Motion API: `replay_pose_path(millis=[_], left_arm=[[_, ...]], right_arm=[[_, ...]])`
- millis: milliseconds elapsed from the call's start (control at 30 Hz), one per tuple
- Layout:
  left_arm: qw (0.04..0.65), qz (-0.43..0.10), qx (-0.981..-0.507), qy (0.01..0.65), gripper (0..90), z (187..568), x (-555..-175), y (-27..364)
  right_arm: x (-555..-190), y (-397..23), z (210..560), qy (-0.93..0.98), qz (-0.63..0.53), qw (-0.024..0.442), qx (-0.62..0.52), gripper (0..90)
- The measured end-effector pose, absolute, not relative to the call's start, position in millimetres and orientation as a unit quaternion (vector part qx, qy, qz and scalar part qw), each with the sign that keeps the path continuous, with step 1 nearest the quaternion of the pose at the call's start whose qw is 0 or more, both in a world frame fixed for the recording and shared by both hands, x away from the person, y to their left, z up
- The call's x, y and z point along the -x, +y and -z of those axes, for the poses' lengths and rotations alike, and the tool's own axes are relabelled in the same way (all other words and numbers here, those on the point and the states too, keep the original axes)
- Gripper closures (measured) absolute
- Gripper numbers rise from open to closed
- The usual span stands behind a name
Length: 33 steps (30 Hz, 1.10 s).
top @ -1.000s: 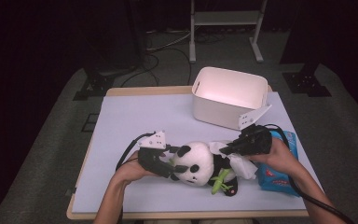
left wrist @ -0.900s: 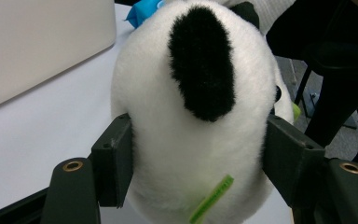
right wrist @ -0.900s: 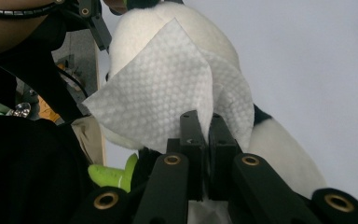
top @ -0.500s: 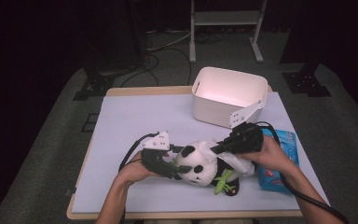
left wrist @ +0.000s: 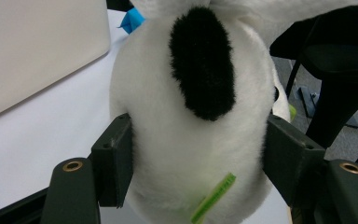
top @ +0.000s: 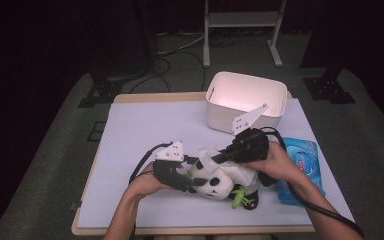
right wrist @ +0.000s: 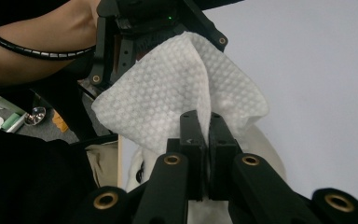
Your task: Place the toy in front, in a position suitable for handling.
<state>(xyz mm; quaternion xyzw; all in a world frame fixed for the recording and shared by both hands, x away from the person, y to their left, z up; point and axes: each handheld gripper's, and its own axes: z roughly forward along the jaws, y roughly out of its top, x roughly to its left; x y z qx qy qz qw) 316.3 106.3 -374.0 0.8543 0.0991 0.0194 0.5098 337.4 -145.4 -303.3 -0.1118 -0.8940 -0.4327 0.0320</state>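
The left gripper [left wrist: 196, 154] stays put, clamped on both sides of a stuffed panda [left wrist: 191, 121] lying on the table [top: 145, 125]. The right gripper [right wrist: 204, 140], jaws pinched tight on a white wipe [right wrist: 168, 98], has moved from beside the blue wipe pack [top: 302, 165] to over the panda.

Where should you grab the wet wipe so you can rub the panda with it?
Probably by a bunched fold at one edge, coming from above, as the right gripper does now: its jaws pinch the wipe shut at a gathered bit. The sheet is thin and floppy, so the loose rest drapes free to rub the panda, which the left gripper clamps at both sides.
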Motion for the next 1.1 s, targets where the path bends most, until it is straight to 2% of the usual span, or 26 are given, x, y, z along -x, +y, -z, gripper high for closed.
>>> replay_pose_path(millis=[233, 667, 1100], left_arm=[[0.508, -0.015, -0.855, 0.102, 32.4, 376, -318, 109], [0.510, -0.010, -0.853, 0.109, 32.4, 379, -320, 112], [0.508, -0.011, -0.855, 0.108, 32.4, 379, -320, 113]], right_arm=[[-338, -140, 304, -0.898, 0.426, 0.034, 0.103, 86.6], [-338, -178, 317, -0.897, 0.417, 0.029, 0.146, 86.5], [-337, -142, 306, -0.900, 0.422, 0.036, 0.105, 86.5]])
